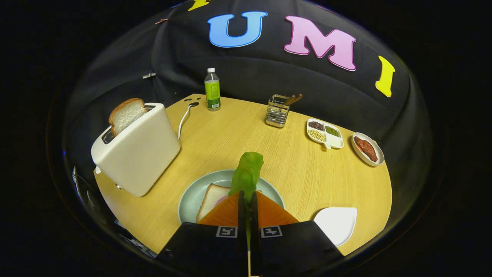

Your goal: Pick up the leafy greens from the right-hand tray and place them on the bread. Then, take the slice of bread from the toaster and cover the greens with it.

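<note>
— leafy greens are pinched between my two fingers, right? talk me through it from the tool outward.

— yes. the gripper is clenched on them, both orange fingers pressed together with only a thin gap, and the leaf sticks up and forward past the tips. directly under the tips is the pale green plate, and on it the bread, showing just to the left of my fingers with something pinkish on top.

— so which step is this?

— i judge it as the first half: greens lifted, held over the plate, not yet laid down. the white tray just to the right of my fingers looks bare.

— and beyond that?

— the toaster stands left of the plate, near it, with the second slice poking out of its slot. farther back there's a green bottle, a wire utensil holder, a divided dish of beans and a small dish with something reddish-brown, all well apart from where i'm working.

— what does the next move call for?

— i'd say lowering the leaf until it rests on the bread, centring it slightly leftward since the slice sits off to that side, then letting the fingers part. the leaf looks floppy, so it may cling to one finger.
</note>
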